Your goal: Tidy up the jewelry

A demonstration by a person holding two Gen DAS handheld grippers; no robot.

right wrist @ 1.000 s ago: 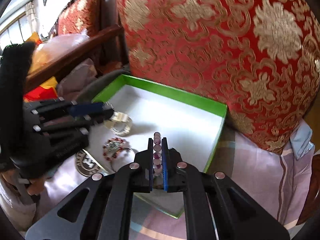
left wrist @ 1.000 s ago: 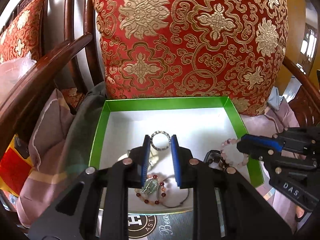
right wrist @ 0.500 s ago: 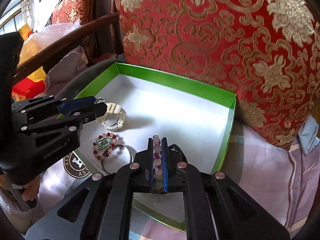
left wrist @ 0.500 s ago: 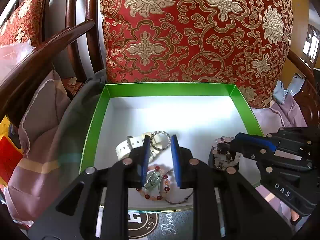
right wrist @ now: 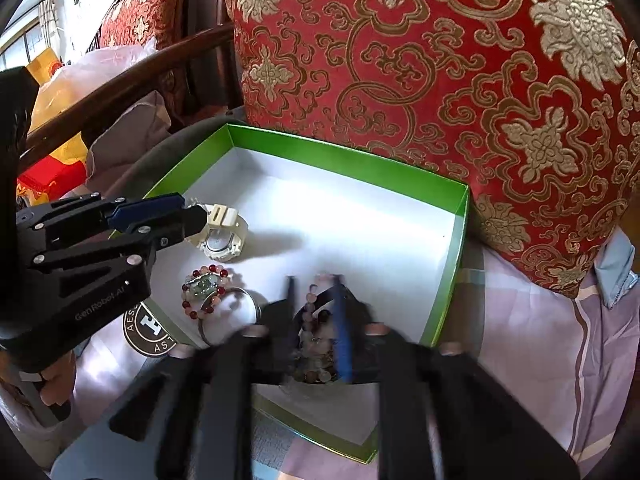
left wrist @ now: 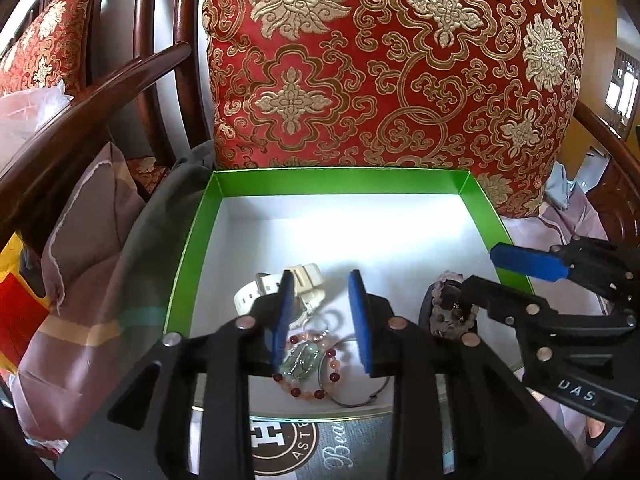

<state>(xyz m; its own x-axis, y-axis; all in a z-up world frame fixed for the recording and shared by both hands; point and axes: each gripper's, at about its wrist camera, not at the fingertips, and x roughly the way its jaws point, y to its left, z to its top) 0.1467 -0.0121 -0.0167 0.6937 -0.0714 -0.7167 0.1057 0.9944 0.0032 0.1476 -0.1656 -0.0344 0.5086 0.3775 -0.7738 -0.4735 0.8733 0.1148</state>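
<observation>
The green box [right wrist: 448, 280] already has a white watch [right wrist: 222, 236], a red bead bracelet [right wrist: 204, 292] with a green charm, and a thin metal bangle [left wrist: 352, 384] lying on its white floor. The right tool [right wrist: 316, 320] is spread wide around a pale pink bead bracelet [right wrist: 312, 332] that sits low in the box and looks just let go. The left tool [left wrist: 320, 320] is spread too and holds nothing, so the sorting looks nearly done.

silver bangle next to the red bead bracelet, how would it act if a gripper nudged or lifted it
The silver bangle looks like a thin rigid hoop, so it probably keeps its shape. Lying flat on the box's smooth white floor, it likely slides, and seems light.
</observation>
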